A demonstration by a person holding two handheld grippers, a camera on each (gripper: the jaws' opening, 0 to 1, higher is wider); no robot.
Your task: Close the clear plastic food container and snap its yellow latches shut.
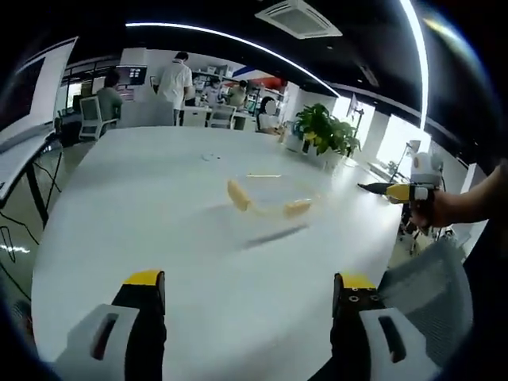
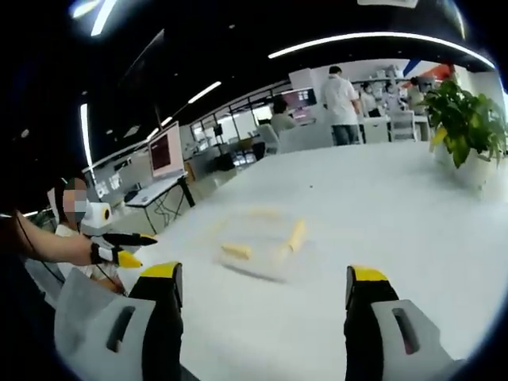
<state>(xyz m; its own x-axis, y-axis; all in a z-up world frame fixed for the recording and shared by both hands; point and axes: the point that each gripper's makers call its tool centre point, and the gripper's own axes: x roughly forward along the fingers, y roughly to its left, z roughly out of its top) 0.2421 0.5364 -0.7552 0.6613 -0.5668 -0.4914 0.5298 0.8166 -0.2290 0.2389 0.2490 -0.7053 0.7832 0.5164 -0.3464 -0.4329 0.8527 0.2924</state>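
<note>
both hand-held grippers, left (image 1: pixel 248 292) and right (image 2: pixel 263 284), gape wide, empty; the blurred clear plastic food container with yellow latches (image 1: pixel 266 202) sits at twelve o'clock, seemingly unlatched. approach squarely, press the lid evenly first.

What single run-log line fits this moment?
left gripper: open, empty | right gripper: open, empty | container: on table, untouched, blurred

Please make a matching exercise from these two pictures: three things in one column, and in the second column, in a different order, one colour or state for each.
Things:
1. container
2. plant
3. left gripper

Descriptions:
A. green leaves, standing at the table's edge
B. clear plastic with yellow latches, lying on the table
C. jaws apart, holding nothing

Pairs: 1-B, 2-A, 3-C
</note>
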